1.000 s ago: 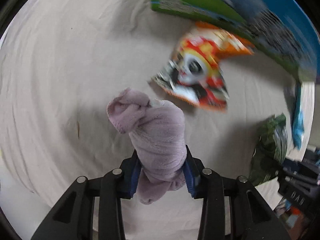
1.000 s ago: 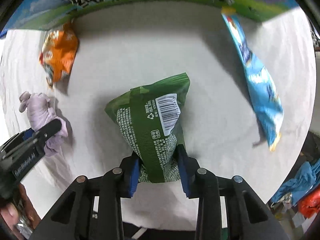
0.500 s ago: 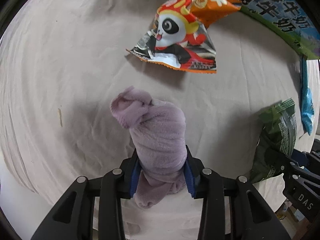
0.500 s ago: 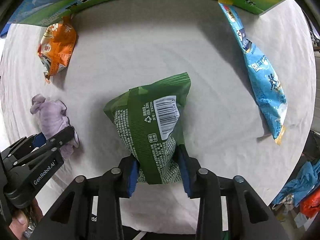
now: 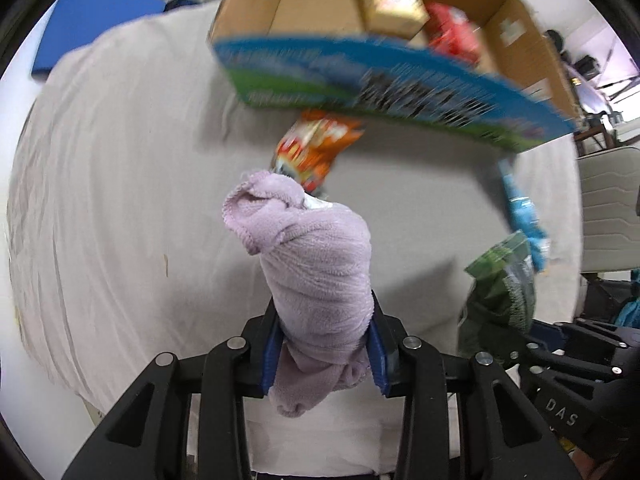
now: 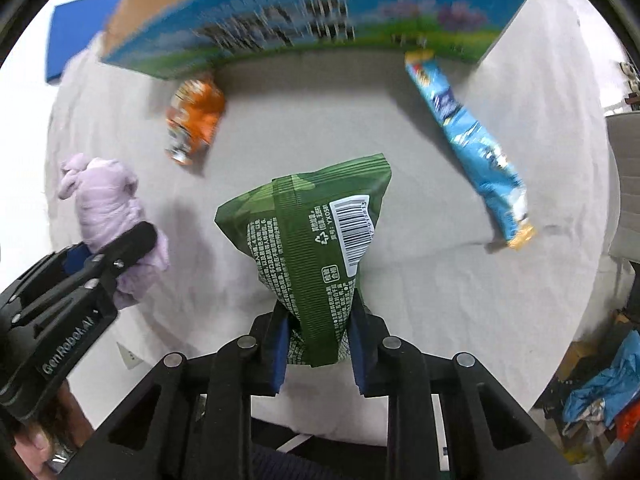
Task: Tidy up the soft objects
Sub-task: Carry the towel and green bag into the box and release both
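Left gripper [image 5: 326,354] clamps the rolled lilac towel [image 5: 316,276]; right gripper [image 6: 318,354] clamps the green snack bag [image 6: 310,248]. Cardboard box [image 5: 320,12] sits ahead; clear its near wall before releasing.

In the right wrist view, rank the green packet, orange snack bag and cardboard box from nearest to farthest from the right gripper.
1. Green packet: clamped in the right gripper.
2. Orange snack bag: on the cloth, ahead and left.
3. Cardboard box: farthest, across the top behind the bag.
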Motion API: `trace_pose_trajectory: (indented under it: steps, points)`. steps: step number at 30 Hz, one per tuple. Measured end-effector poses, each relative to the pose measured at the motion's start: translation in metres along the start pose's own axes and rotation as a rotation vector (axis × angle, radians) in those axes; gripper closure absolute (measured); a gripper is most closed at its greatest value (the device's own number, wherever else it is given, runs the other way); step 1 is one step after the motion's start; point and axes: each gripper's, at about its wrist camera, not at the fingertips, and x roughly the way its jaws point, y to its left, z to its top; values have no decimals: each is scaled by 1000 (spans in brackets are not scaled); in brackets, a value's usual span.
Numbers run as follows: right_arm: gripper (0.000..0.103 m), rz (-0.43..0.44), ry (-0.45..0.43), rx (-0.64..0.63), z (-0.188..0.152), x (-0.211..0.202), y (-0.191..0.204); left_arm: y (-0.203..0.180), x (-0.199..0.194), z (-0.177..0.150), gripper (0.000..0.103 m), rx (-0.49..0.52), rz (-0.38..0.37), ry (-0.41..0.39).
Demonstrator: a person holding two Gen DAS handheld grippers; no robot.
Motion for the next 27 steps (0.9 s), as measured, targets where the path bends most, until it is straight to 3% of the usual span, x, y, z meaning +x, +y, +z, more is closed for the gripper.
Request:
trace_pose_trajectory:
  steps: [7, 10, 16, 20, 27]
  points:
    - [77, 76, -147, -16, 8, -94, 12, -36, -64, 14, 69, 44, -83, -128]
    - [77, 91, -216, -24, 21, -138, 14, -42, -96, 37, 69, 72, -106, -184]
    - [77, 53, -331, -17, 62, -201, 15, -47, -124, 97, 69, 104, -106, -236]
    - [77, 12, -356, 2, 98, -217, 15, -44, -131, 138, 69, 117, -84, -250]
    - [77, -67, -282, 67, 173, -183, -1, -36, -91, 213, 69, 110, -65, -144]
